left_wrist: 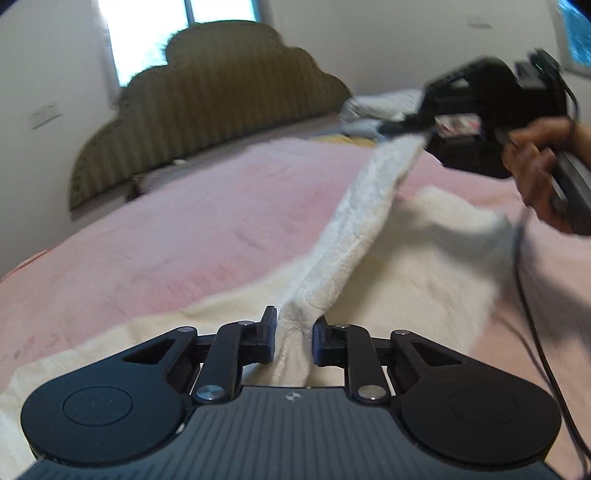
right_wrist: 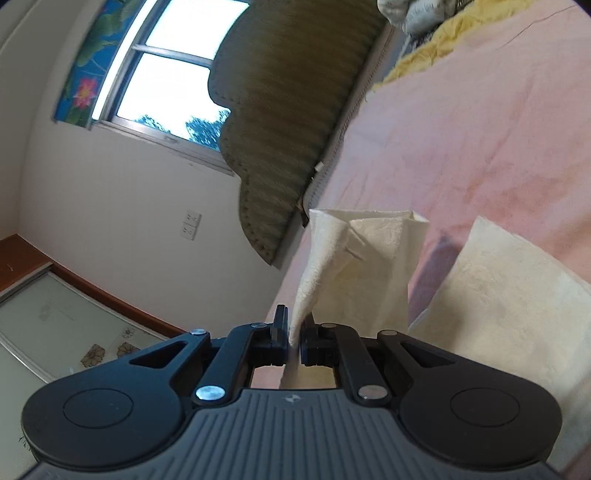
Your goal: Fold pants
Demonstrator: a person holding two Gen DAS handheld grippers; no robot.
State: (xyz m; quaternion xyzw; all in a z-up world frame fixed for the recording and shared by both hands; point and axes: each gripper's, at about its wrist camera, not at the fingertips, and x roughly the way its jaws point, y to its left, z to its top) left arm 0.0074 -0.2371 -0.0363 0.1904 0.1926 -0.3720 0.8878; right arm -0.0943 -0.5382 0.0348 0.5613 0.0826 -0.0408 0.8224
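Observation:
Cream-white fleecy pants lie across a pink bedspread. In the left wrist view a raised ridge of the fabric runs from my left gripper up to my right gripper, held by a hand at the upper right. The left pads sit against both sides of the thick fold. In the right wrist view my right gripper is shut on a thin edge of the pants, which hangs lifted off the bedspread. Another part of the pants lies flat to the right.
A striped olive headboard stands at the bed's far end under a window. A yellow cloth and pillows lie near it. A black cable trails from the right gripper. A wall socket is on the white wall.

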